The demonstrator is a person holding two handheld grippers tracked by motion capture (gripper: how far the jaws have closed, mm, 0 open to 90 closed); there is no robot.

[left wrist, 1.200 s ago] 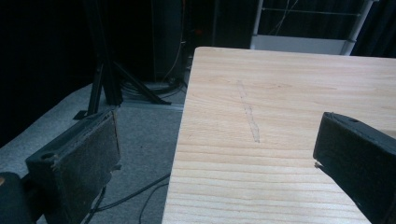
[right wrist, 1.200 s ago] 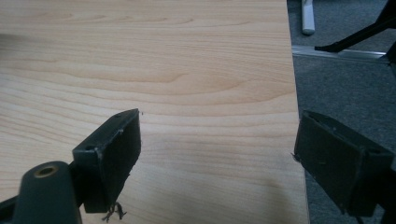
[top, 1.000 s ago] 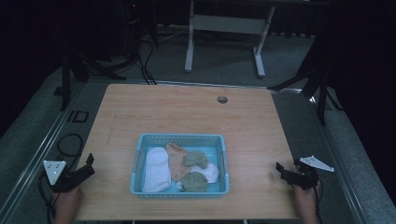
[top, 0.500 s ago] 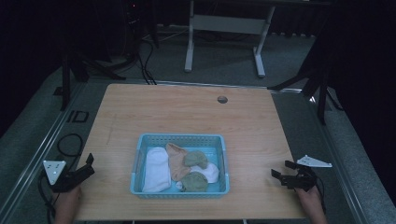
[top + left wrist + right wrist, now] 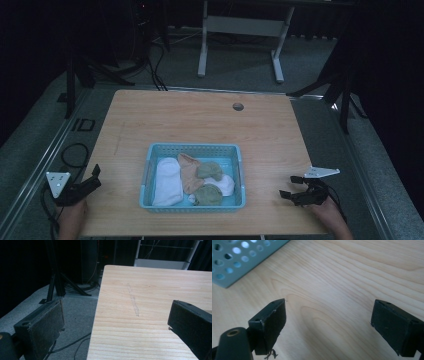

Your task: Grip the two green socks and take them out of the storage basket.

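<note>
Left gripper (image 5: 95, 176): you've got it at the table's (image 5: 200, 125) near left corner, jaws spread wide, nothing between them; one jaw hangs off the edge over the grey floor (image 5: 75, 315).
Right gripper (image 5: 292, 187): yours sits low over bare wood at the near right, jaws wide apart, holding nothing, pads (image 5: 274, 322) clear of any cloth.
Basket (image 5: 192, 149): blue, near the front edge, between your two grippers and well apart from both; its holed wall peeks into the right gripper view's corner.
Cloths: a white one (image 5: 167, 180), a peach one (image 5: 189, 170) and green ones (image 5: 210, 171) lie bunched inside the basket.
</note>
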